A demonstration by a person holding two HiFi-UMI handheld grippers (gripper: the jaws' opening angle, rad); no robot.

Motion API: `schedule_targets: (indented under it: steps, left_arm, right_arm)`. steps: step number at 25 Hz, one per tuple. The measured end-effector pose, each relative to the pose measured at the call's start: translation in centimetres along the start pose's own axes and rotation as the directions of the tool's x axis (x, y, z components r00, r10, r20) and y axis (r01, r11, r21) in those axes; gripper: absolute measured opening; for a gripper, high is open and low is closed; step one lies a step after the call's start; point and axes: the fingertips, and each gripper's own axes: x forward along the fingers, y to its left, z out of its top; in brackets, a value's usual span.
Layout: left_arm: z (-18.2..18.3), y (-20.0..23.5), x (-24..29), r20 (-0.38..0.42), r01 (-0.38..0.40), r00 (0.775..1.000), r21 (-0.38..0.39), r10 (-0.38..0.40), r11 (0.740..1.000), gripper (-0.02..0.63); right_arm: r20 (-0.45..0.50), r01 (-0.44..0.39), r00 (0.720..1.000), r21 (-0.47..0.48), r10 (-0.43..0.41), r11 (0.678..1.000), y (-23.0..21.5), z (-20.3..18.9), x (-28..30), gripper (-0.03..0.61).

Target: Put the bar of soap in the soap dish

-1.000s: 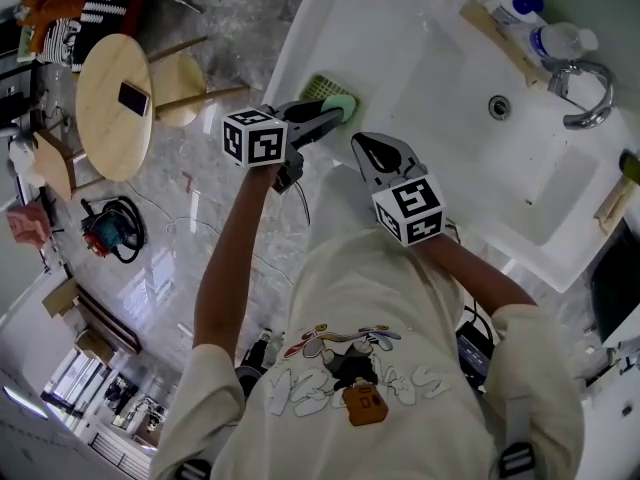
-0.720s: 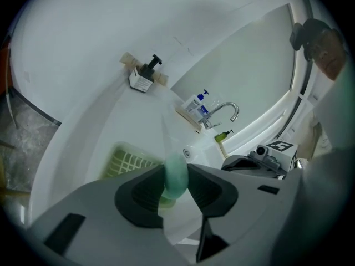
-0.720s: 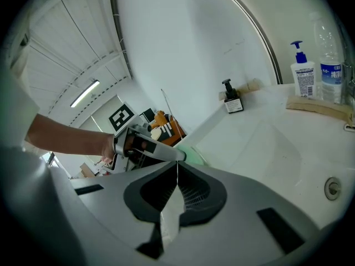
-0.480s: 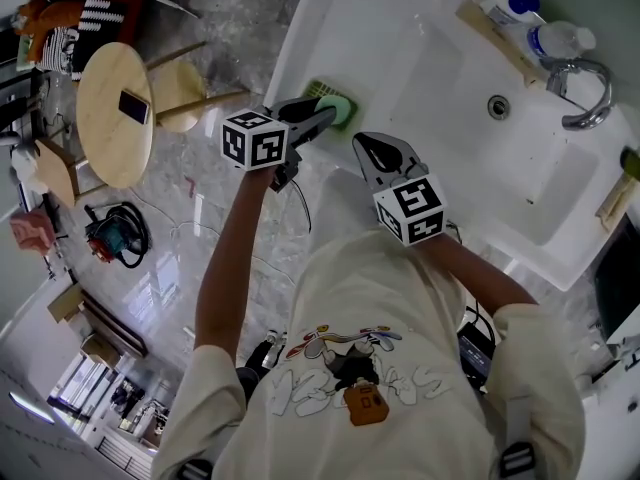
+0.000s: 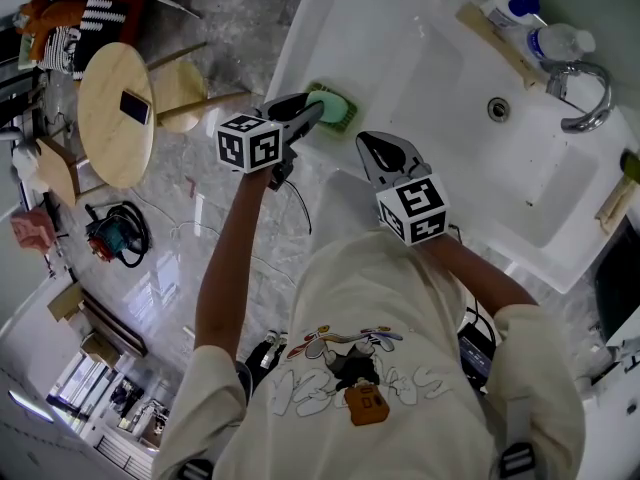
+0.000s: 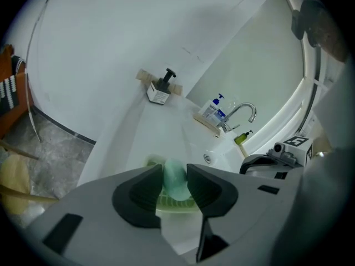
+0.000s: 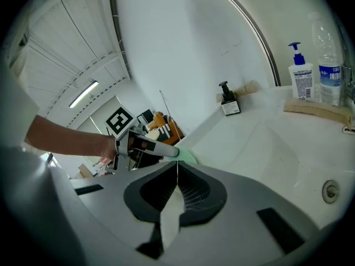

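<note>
- My left arm is stretched forward, forearm nearly straight, and my left gripper (image 5: 306, 113) reaches to the left end of the white counter (image 5: 400, 28).
- Left fingers are clamped on the bar of soap (image 6: 176, 180). It is pale green and stands on edge between the two pads.
- The soap sits right over the soap dish (image 6: 178, 202), a green ribbed tray near the counter's left rim, beside the sink basin (image 5: 470, 168).
- I can't tell whether the soap's lower end touches the dish ribs. The jaws cover that part.
- The left gripper's marker cube (image 5: 250, 141) faces up at my head camera, with the wrist behind it about level.
- My right arm is bent at the elbow and tucked closer to my chest. The right gripper (image 7: 176, 188) sits over the counter's front edge.
- Right fingers are pressed together with nothing between them, and they point toward the left gripper and the dish.
- The two grippers are near each other but apart, right one lower in the head view.
- At the back wall there is a dark pump bottle (image 7: 228, 101). The faucet (image 5: 588, 96) is at the far right, with a blue-capped pump bottle (image 7: 301, 73) just beside it.
- On the floor to my left is a round wooden table (image 5: 105, 128) with a phone (image 5: 134, 108) on it.
</note>
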Motion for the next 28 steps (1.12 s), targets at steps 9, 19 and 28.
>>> schedule_targets:
  steps: [9, 19, 28]
  left_arm:
    - [0.1, 0.9, -0.4, -0.008, -0.104, 0.994, 0.077, 0.105, 0.992, 0.135]
    - [0.1, 0.1, -0.6, 0.013, -0.094, 0.996, 0.062, 0.093, 0.994, 0.135]
    - [0.2, -1.3, -1.5, 0.033, -0.067, 0.997, 0.035, 0.066, 0.997, 0.135]
  right_arm:
    - [0.004, -0.005, 1.000, -0.002, 0.005, 1.000, 0.0, 0.0, -0.2, 0.008]
    - [0.009, -0.004, 1.000, -0.009, 0.004, 1.000, 0.0, 0.0, -0.6, 0.008]
    - [0.023, -0.003, 1.000, -0.025, 0.004, 1.000, 0.0, 0.6, -1.0, 0.008]
